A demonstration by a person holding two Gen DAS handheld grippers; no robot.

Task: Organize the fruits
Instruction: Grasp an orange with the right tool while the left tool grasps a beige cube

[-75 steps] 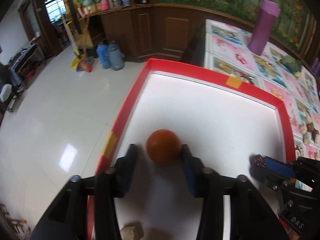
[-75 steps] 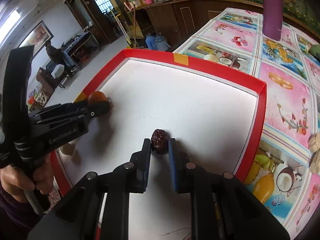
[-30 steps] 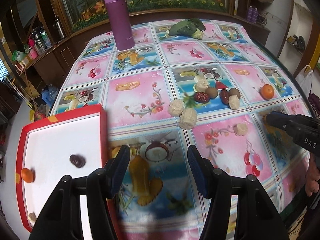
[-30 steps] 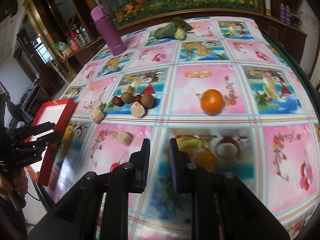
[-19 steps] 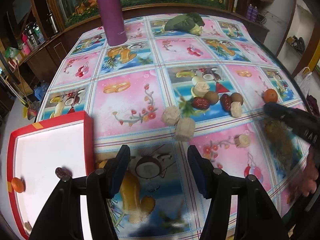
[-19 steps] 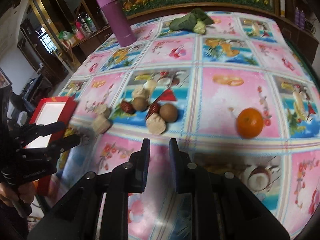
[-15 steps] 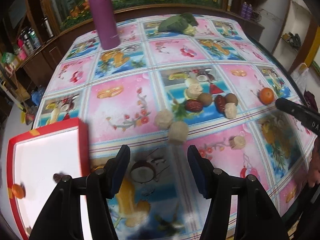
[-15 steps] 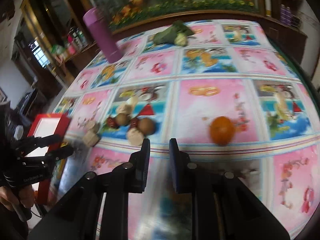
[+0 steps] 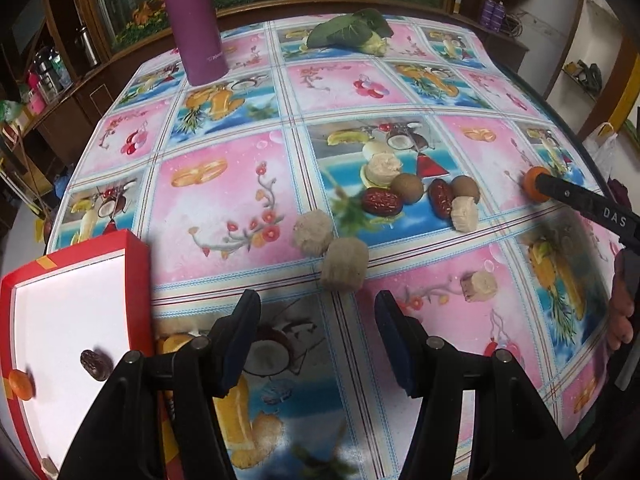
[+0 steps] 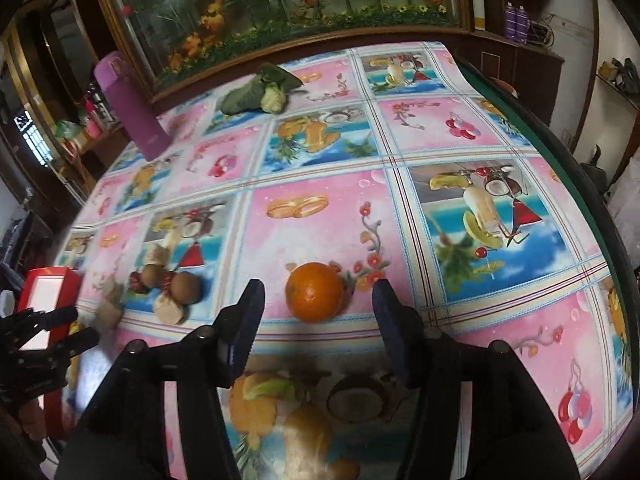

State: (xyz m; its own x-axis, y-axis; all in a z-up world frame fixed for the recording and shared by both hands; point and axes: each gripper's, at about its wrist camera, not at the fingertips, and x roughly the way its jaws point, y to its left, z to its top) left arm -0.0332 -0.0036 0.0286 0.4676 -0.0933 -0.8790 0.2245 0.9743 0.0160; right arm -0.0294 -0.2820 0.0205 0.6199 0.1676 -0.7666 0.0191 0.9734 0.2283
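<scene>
My left gripper is open and empty above the tablecloth, just short of a beige banana chunk. A second chunk lies beside it. Further on lie red dates, kiwis and more chunks. The red tray at the left holds a dark date and a small orange. My right gripper is open, its jaws either side of an orange that rests on the table. The same orange shows behind the right gripper's finger in the left wrist view.
A purple bottle and a leafy cabbage stand at the far side of the table. The fruit cluster lies left of the orange. The table edge curves on the right. The left gripper sits near the tray.
Both grippers left the tray after releasing the orange and date there and swung over the table. My right gripper has opened and moved up to the orange. My left gripper neared the banana chunks.
</scene>
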